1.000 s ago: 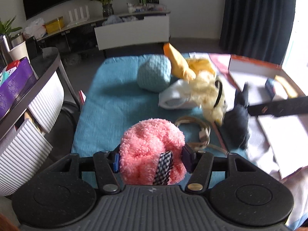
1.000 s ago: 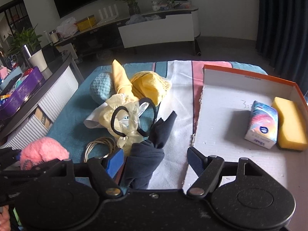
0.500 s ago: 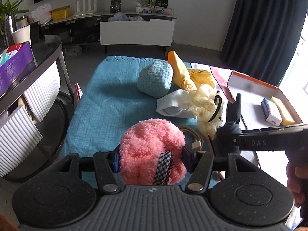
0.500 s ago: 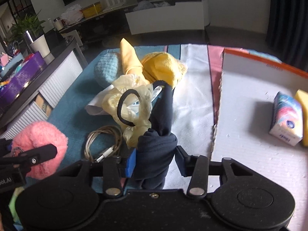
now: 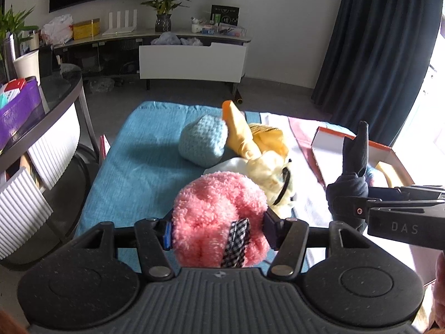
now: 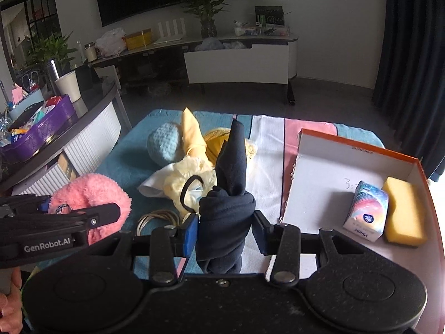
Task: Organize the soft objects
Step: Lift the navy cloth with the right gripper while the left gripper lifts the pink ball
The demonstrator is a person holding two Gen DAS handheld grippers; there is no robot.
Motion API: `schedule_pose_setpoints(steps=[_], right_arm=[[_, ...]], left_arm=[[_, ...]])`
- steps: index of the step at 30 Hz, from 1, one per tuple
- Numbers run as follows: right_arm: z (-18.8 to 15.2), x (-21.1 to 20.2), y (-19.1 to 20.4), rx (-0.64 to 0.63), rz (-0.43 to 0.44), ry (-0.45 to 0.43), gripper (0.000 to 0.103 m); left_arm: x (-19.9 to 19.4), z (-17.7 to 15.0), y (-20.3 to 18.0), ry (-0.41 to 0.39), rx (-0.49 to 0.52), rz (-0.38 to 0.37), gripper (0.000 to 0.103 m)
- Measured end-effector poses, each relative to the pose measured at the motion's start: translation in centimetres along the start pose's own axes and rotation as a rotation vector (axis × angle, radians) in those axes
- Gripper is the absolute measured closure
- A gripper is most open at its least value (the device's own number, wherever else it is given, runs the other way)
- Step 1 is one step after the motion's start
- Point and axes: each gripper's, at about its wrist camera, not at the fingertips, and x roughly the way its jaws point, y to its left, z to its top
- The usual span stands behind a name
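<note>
Right gripper (image 6: 225,235) just closed on dark knot (image 6: 226,208), left (image 5: 217,228) clamping pink fluff (image 5: 219,211); could snag hair tie (image 6: 190,192) or slip short of box (image 6: 358,150).

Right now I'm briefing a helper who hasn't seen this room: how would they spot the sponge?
Find the orange-edged box at the bed's right side. Two things lie inside; the sponge is the plain yellow block nearest the right wall, beside the colourful tissue pack.

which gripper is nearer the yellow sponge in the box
Right. The right gripper, shut on the dark cloth, sits beside the box holding the yellow sponge; the left gripper is across the pile.
</note>
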Motion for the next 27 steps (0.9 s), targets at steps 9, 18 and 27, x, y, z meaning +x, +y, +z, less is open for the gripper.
schedule_pose_setpoints(steps=[9, 18, 27], right_arm=[[0.2, -2.1, -0.7, 0.006, -0.024, -0.037, 0.051], [0.1, -3.1, -1.8, 0.026, -0.049, -0.05, 0.051], [0.0, -3.8, -2.6, 0.039, -0.068, -0.06, 0.051]], left_arm=[[-0.9, 0.7, -2.0, -0.037, 0.01, -0.024, 0.043], [-1.2, 0.9, -3.1, -0.047, 0.022, -0.029, 0.043], [-1.4, 1.1, -4.2, -0.054, 0.046, -0.048, 0.043]])
